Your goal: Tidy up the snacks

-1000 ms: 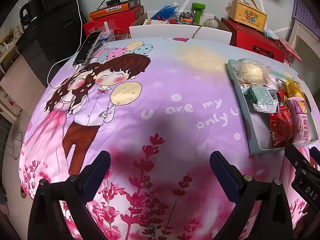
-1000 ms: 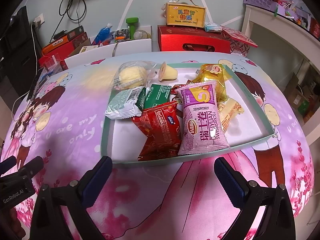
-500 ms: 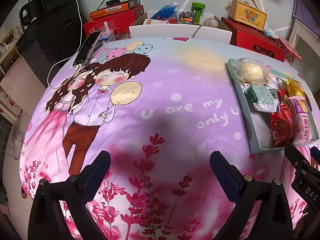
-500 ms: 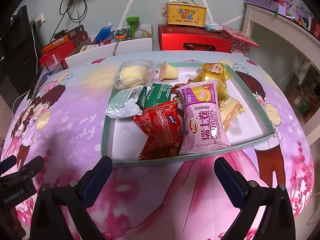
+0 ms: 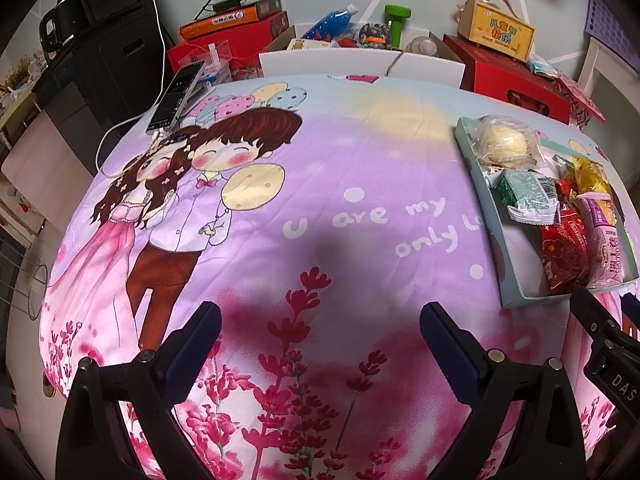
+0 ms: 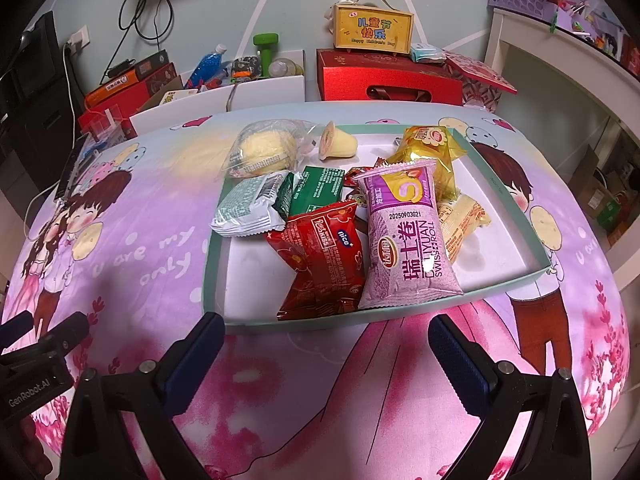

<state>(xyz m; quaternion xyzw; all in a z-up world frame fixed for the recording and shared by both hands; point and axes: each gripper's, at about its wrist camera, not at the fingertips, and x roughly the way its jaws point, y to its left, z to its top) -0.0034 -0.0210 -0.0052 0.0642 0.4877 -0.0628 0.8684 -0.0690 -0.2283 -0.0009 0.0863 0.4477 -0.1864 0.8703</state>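
A shallow pale-green tray (image 6: 212,264) (image 5: 486,216) lies on the cartoon-print cloth and holds several snacks: a purple Swiss roll pack (image 6: 404,240), a red pack (image 6: 320,256), a green-white pack (image 6: 250,210), a green pack (image 6: 318,190), a bun in clear wrap (image 6: 260,152) (image 5: 502,144), a jelly cup (image 6: 338,145) and a yellow pack (image 6: 430,152). My right gripper (image 6: 322,344) hovers open just in front of the tray's near wall, holding nothing. My left gripper (image 5: 320,332) stands open over bare cloth, left of the tray.
A phone (image 5: 176,96) on a white cable lies at the table's far left. Behind the table stand red gift boxes (image 6: 390,78), a yellow box with a handle (image 6: 372,26), white open boxes (image 6: 240,92) of clutter and a black cabinet (image 5: 100,40).
Nothing has visibly changed; both grippers stay open and almost still.
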